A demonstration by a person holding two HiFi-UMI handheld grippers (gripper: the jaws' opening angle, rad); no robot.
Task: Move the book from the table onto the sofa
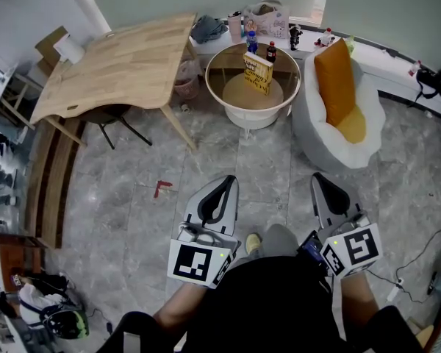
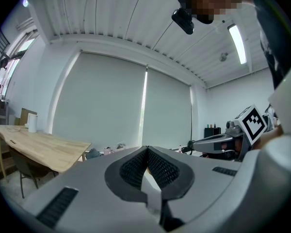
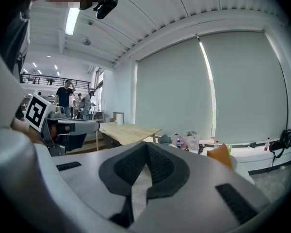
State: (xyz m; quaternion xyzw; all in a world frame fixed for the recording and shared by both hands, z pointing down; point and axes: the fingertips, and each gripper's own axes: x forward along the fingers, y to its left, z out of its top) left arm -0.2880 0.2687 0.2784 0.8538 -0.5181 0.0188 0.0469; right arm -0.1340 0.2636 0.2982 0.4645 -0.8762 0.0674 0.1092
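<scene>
The yellow book (image 1: 258,73) is standing on edge on the round glass-topped table (image 1: 219,87). Its cover is facing back towards the person, and its long axis is running across the tabletop, slanting slightly. Two dark bottles (image 1: 271,51) are standing just behind it. The sofa (image 1: 316,127), a soft, rounded white seat, is sitting just right of the table, with an orange cushion (image 1: 335,79) leaning upright in it. A pale wooden desk (image 1: 117,65) with a curved edge is filling the left side, and a dark chair (image 1: 110,116) is tucked beneath it. Grey marbled floor tiles (image 1: 264,168) are stretching between the person and the table. The left gripper (image 1: 226,179) and the right gripper (image 1: 317,176) are both hanging low over the floor. Their ribbed black pads are pressing together with nothing between them.
</scene>
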